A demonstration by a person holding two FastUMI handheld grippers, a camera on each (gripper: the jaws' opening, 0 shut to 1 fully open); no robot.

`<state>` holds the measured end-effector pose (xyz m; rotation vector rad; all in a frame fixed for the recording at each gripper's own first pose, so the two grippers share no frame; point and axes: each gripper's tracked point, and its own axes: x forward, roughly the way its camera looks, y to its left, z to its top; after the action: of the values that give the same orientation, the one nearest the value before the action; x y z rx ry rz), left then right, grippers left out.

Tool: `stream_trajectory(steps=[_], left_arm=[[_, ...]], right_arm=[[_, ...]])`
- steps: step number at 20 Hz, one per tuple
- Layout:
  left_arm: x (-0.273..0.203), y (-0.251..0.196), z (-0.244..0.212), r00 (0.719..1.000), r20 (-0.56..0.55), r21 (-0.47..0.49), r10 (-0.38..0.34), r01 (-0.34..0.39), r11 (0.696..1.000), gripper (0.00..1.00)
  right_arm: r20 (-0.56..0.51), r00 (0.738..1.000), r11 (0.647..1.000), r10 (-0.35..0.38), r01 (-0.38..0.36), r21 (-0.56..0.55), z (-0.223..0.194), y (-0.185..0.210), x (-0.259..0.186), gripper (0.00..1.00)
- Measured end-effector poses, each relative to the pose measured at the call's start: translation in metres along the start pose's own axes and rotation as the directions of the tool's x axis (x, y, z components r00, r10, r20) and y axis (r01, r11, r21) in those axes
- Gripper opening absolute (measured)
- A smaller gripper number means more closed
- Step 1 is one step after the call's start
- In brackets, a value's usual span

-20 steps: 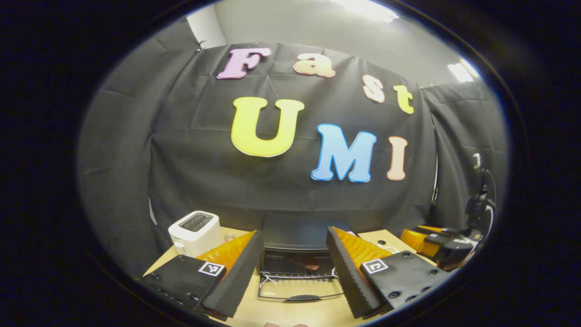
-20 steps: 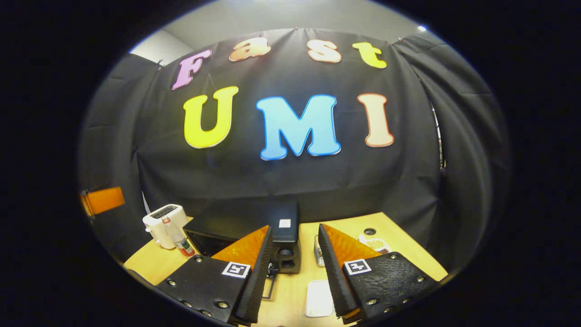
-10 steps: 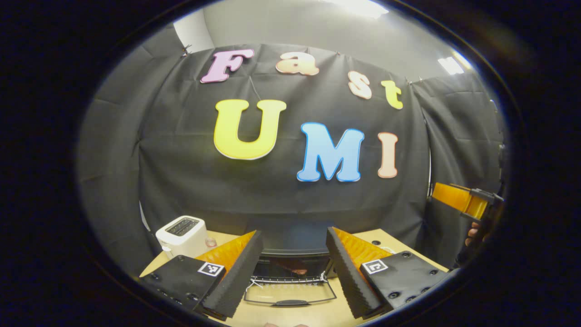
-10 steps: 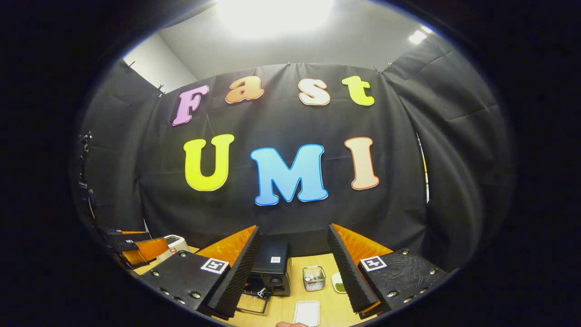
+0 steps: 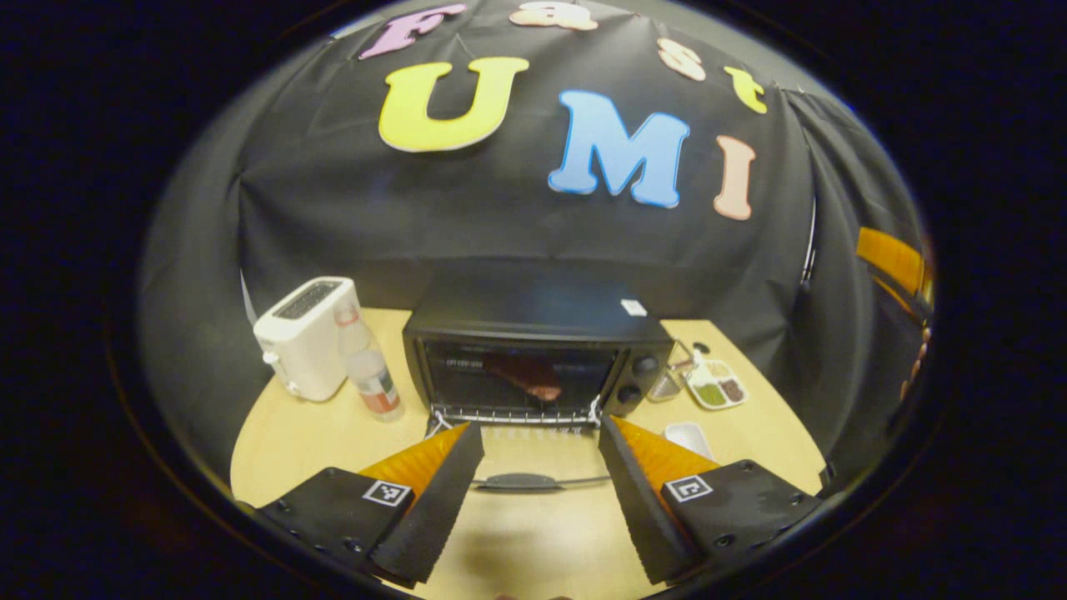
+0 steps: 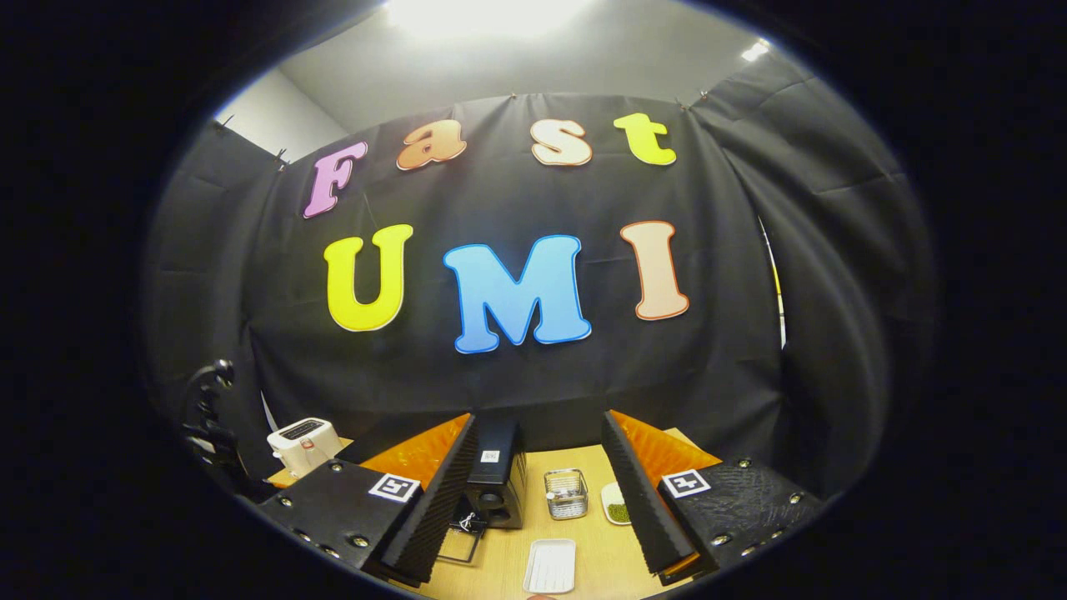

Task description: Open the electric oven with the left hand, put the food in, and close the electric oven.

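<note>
Electric oven (image 5: 533, 354) stands on the worktop (image 5: 283, 433), door (image 5: 533, 467) lowered flat toward me. Food (image 5: 527, 377), reddish, lies inside on the rack. My left gripper (image 5: 540, 462) hangs over the door, jaws spread, holding nothing. My right gripper (image 6: 538, 467), jaws spread and empty, sits right of the oven above a white tray (image 6: 550, 565).

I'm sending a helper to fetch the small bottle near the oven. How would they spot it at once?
Find the black electric oven at the back of the wooden table, its door hanging open. To the oven's left stands a white toaster; the bottle stands upright between them. It alone is clear plastic with a reddish band.
</note>
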<state>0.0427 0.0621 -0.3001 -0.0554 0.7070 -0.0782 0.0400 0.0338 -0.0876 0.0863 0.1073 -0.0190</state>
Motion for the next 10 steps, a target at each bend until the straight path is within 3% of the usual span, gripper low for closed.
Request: stream_trajectory(steps=[4,5,10], left_arm=[[0.029,0.006,-0.054,0.989,-0.148,0.006,0.017,-0.016,1.000,0.99],[0.035,0.007,-0.066,0.983,-0.183,0.006,0.020,-0.019,1.000,0.95],[0.066,0.017,-0.125,0.925,-0.378,0.084,0.052,-0.022,0.996,0.99]], right_arm=[[-0.021,1.000,1.000,-0.008,0.008,0.021,-0.008,-0.014,0.005,0.90],[-0.030,0.999,1.000,-0.012,0.012,0.022,-0.011,-0.018,0.005,0.90],[-0.069,0.997,0.999,-0.035,0.038,0.036,-0.024,-0.036,0.006,0.90]])
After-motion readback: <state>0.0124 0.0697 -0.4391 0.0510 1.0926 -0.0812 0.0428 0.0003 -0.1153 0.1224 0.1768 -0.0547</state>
